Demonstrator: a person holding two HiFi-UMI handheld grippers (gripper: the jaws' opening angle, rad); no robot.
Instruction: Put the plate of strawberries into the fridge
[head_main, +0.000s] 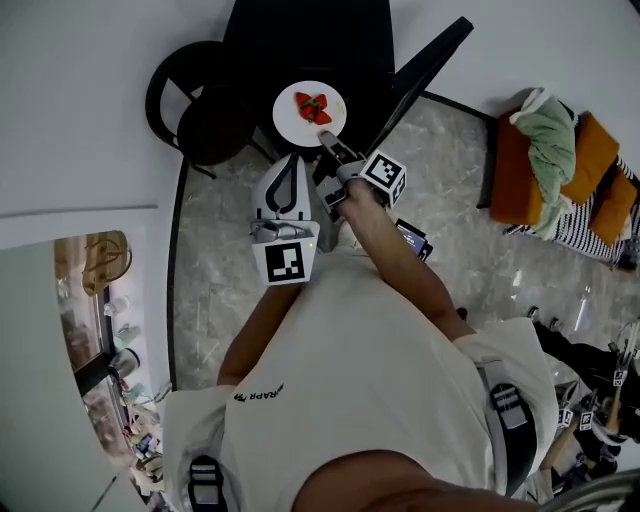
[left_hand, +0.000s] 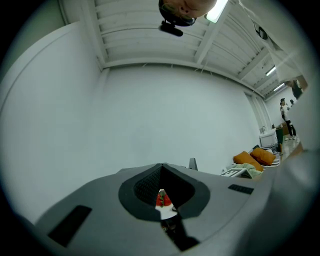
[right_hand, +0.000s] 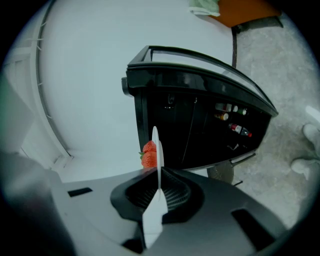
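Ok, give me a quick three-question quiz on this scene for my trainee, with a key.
1. True or false: the fridge is closed.
2. Which claw grips the plate? A) left B) right C) both
3. What fruit lies on the plate?
Key: 1 false, its door stands open. 2 B, the right claw is shut on the plate's rim, while the left claw is shut and empty. 3 strawberries.
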